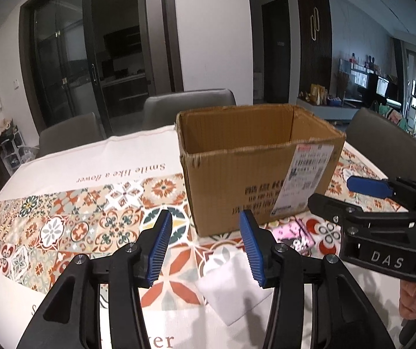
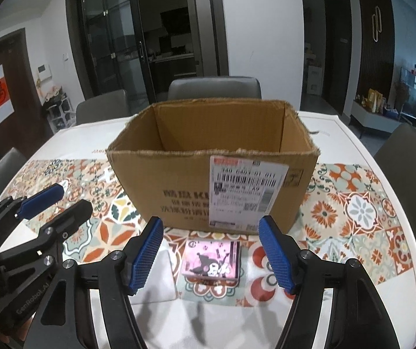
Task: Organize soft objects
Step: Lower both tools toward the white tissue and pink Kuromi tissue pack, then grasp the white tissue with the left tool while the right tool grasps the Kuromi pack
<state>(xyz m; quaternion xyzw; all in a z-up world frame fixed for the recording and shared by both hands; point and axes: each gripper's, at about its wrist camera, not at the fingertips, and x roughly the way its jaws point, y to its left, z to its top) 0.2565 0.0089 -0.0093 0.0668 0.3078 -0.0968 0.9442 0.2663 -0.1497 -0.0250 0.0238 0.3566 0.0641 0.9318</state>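
Alignment is the governing factor here. The right tool (image 2: 210, 254) is hanging over the pink packet (image 2: 211, 261), which is lying flat on the patterned worktop (image 2: 353, 212) just in front of the near wall of the cardboard box (image 2: 205, 183). In the right wrist view the packet is sitting between the two blue pads, slightly beyond them and lower, touching neither. The right tool is standing wide and holding nothing.

The left tool (image 1: 206, 248) is likewise standing partly open and empty. The white packet (image 1: 231, 288) is lying below and between its pads, a little towards the right pad, on the worktop near the box.

The packet is looking roughly square, so no long axis is dictating the approach. The pink packet is lying to the right of the white one, and each tool is nearer to its own packet.

Judgement: each tool is needing a short forward and downward move before closing. The box opening is lying beyond and above both packets, appearing empty as far as visible.
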